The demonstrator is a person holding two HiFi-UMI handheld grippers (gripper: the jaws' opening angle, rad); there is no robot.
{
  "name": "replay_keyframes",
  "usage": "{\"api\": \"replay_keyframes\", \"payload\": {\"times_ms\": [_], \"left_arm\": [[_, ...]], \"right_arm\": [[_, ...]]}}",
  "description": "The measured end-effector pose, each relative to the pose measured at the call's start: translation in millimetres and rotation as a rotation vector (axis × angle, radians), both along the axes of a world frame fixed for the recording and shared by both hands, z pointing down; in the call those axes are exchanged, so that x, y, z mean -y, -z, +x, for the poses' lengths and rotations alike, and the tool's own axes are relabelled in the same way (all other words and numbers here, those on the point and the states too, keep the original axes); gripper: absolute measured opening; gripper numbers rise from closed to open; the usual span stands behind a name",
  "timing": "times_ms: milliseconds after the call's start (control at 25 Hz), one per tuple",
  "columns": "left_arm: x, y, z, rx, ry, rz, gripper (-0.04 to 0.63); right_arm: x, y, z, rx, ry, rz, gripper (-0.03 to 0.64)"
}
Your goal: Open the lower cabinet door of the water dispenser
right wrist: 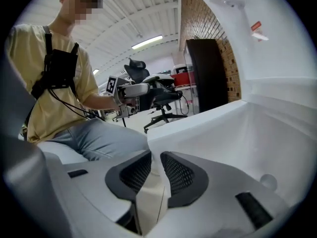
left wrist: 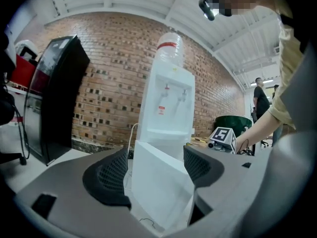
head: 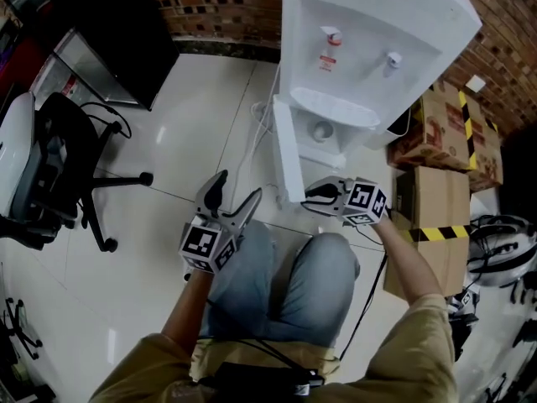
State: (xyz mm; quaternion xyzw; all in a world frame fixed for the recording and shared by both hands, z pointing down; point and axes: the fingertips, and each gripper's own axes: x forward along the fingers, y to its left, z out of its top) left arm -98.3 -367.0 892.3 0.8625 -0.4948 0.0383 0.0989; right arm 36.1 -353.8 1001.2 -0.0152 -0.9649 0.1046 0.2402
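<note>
Knees (head: pixel 319 267) fill my near view, facing the water dispenser (head: pixel 369 49). Its lower cabinet door (head: pixel 288 145) already stands swung out from the body, edge toward me. I judge the opening mostly done, with perhaps a wider swing and letting go still left. My right gripper (head: pixel 312 198) is clamped on the door's free edge. My left gripper (head: pixel 237 190) hangs spread and empty, near the door but apart from it.

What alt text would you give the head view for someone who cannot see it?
Seen from above, a person's right claw grips the edge of the open lower cabinet door of a white water dispenser; the left claw hangs open nearby.
</note>
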Motion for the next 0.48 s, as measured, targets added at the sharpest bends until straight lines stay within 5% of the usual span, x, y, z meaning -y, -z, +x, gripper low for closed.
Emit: {"api": "replay_keyframes", "payload": {"times_ms": [200, 480], "left_arm": [[-12.6, 0.6, -42.0, 0.019, 0.083, 0.0, 0.334], [-34.4, 14.3, -102.4, 0.066, 0.198, -0.008, 0.334]], "right_arm": [[-3.1, 3.9, -79.8, 0.077, 0.066, -0.006, 0.094], [50.6, 12.9, -191.5, 0.201, -0.137, -0.06, 0.087]]}}
